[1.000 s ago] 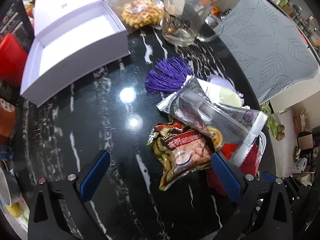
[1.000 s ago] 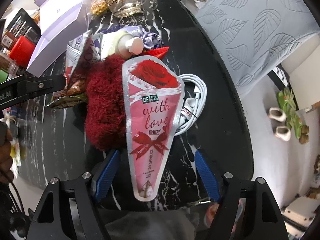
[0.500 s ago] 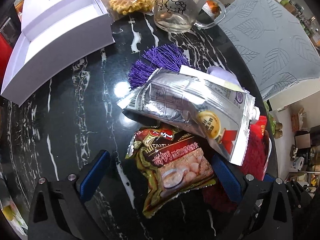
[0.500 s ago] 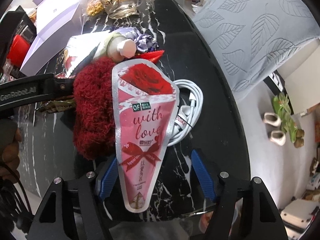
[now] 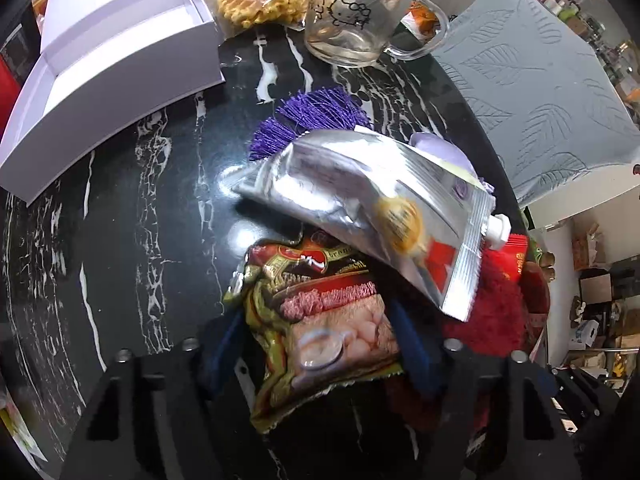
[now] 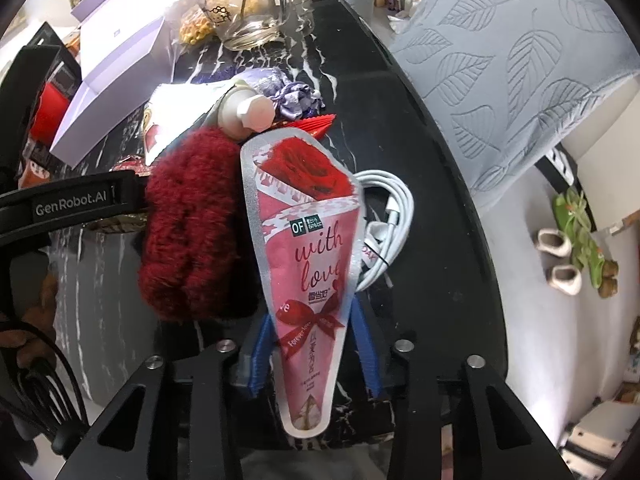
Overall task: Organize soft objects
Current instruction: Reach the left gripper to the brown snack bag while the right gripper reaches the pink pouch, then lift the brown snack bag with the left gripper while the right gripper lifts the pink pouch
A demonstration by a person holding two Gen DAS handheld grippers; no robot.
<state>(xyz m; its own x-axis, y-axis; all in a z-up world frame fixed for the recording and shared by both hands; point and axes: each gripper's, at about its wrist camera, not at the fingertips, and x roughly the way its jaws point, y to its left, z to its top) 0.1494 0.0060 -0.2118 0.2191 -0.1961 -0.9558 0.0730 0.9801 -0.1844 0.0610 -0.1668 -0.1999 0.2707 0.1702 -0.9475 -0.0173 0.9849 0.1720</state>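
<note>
On the black white-veined marble table [image 5: 132,208], soft things lie heaped beside a dark red fuzzy cloth [image 6: 188,224]. Left of that cloth, the left gripper [image 5: 320,344] is closing, its blue pads pressing both sides of a crinkled brown-and-gold snack packet [image 5: 320,320]; a silver spouted foil pouch [image 5: 360,200] leans over the packet. Right of the cloth, the right gripper [image 6: 314,348] is closing on the narrow tail of a pink cone-shaped "with love" sachet [image 6: 312,248], its pads touching the edges. A coiled white cable [image 6: 392,216] lies just beyond.
</note>
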